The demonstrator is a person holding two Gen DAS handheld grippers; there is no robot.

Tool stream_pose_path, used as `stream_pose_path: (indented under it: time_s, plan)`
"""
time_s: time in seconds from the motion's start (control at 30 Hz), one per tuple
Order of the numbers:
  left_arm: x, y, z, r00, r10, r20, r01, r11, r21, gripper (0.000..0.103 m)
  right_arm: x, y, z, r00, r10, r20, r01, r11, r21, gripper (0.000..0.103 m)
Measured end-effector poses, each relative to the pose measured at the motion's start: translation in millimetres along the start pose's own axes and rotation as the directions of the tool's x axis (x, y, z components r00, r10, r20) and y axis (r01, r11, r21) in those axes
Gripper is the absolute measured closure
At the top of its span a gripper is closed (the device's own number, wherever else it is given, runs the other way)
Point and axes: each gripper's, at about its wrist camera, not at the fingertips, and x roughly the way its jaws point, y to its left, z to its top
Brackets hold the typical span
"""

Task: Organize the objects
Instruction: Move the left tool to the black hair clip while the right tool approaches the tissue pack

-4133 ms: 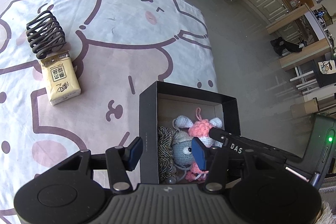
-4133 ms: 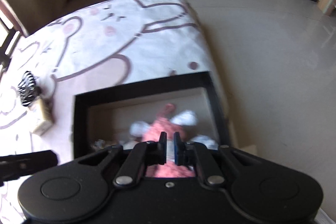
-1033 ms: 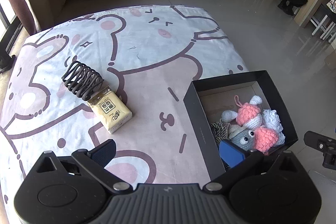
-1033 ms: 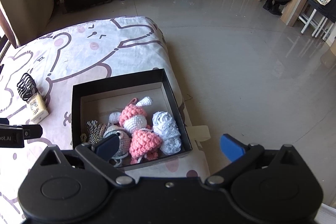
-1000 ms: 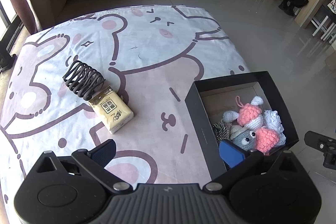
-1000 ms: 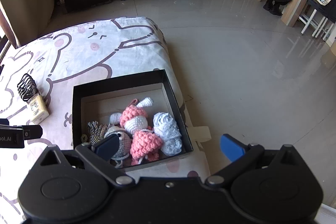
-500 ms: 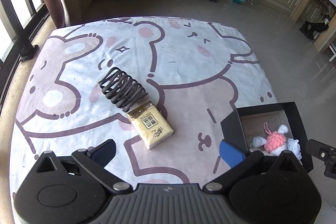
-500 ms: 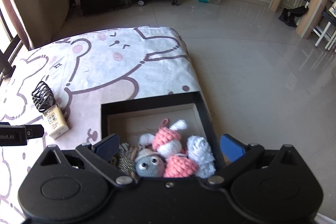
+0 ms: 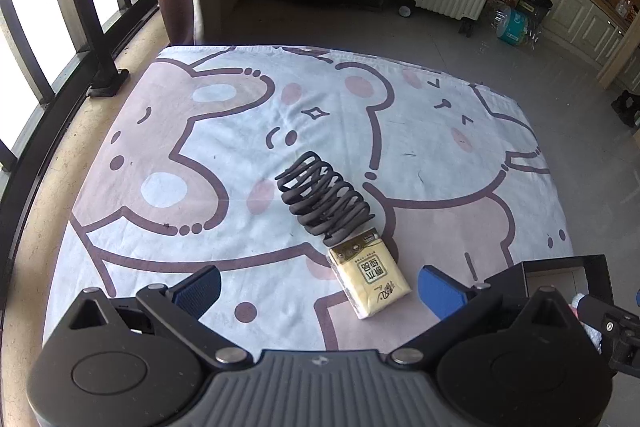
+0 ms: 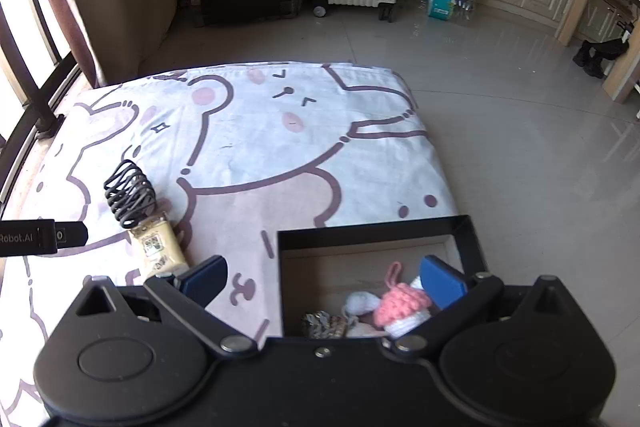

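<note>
Tissue pack, glossy yellow, sits between my spread left gripper fingers; black coiled clip touching it. Right gripper also spread.

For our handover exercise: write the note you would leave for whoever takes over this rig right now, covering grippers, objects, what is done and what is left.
Left gripper: open, empty, above the blanket in front of the tissue pack.
Right gripper: open, empty, over the near left part of the black box.
Done: crochet toys and a twine bundle lie in the box.
Left: the black hair claw and yellow tissue pack, touching end to end on the blanket, are not boxed yet.
</note>
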Motion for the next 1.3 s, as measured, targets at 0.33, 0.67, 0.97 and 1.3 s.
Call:
stream_pose_path:
  time_s: [0.33, 0.67, 0.97, 1.3]
  plan:
    - [5, 29, 11, 1.000, 0.026, 0.004, -0.025, 0.998, -0.063, 0.000, 18, 38, 9, 0.999, 0.042, -0.020, -0.043, 0.998, -0.036, 0.000]
    - [14, 59, 19, 0.997, 0.083, -0.007, -0.083, 0.992, -0.100, 0.000, 33, 62, 23, 0.998, 0.063, -0.030, -0.065, 0.997, -0.050, 0.000]
    - [28, 64, 18, 0.988, 0.155, 0.005, -0.155, 0.988, 0.018, 0.000, 56, 78, 26, 0.996, 0.082, -0.039, -0.083, 0.996, -0.043, 0.000]
    - [46, 67, 14, 0.985, 0.169, -0.024, -0.167, 0.984, 0.070, 0.000, 82, 82, 16, 0.993, 0.105, -0.056, -0.106, 0.994, 0.000, 0.000]
